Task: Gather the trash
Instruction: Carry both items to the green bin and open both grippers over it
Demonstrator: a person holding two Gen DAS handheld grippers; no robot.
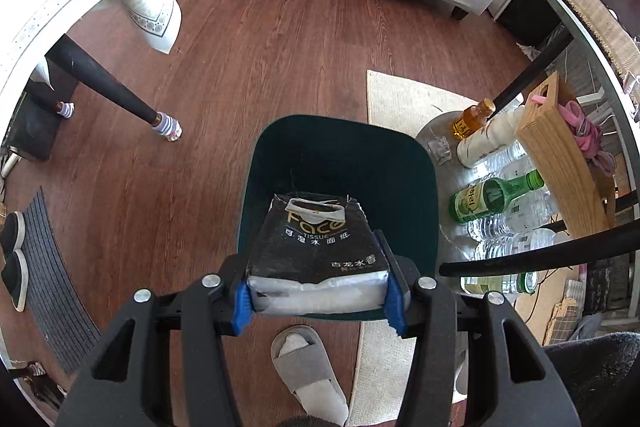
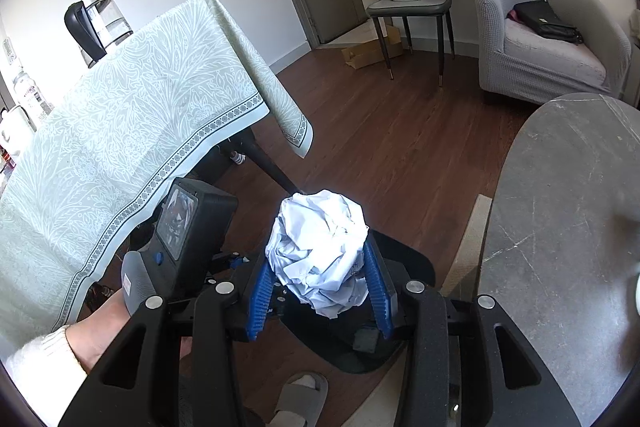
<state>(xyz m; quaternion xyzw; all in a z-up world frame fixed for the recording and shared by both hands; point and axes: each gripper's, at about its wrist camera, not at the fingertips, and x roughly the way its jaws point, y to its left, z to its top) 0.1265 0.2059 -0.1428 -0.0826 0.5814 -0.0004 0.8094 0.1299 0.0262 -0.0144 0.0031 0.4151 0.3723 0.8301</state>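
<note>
My left gripper (image 1: 318, 301) is shut on a black tissue pack (image 1: 318, 247) with a torn slot, its blue pads pressing both sides. The pack hangs right over the open mouth of a dark green bin (image 1: 340, 155) on the floor. In the right wrist view my right gripper (image 2: 320, 291) is shut on a crumpled ball of white paper (image 2: 320, 251). Below that ball lies the same dark bin (image 2: 360, 347). The other gripper's body (image 2: 188, 239), held by a hand in a white sleeve, shows to the left.
Bottles (image 1: 496, 195) and a wooden board (image 1: 560, 163) crowd the floor right of the bin, under a round grey table (image 2: 568, 227). A clothed table (image 2: 120, 131) stands left, its dark leg (image 1: 100, 83) slanting down. A slippered foot (image 1: 308, 371) is below the bin. An armchair (image 2: 548, 39) stands beyond.
</note>
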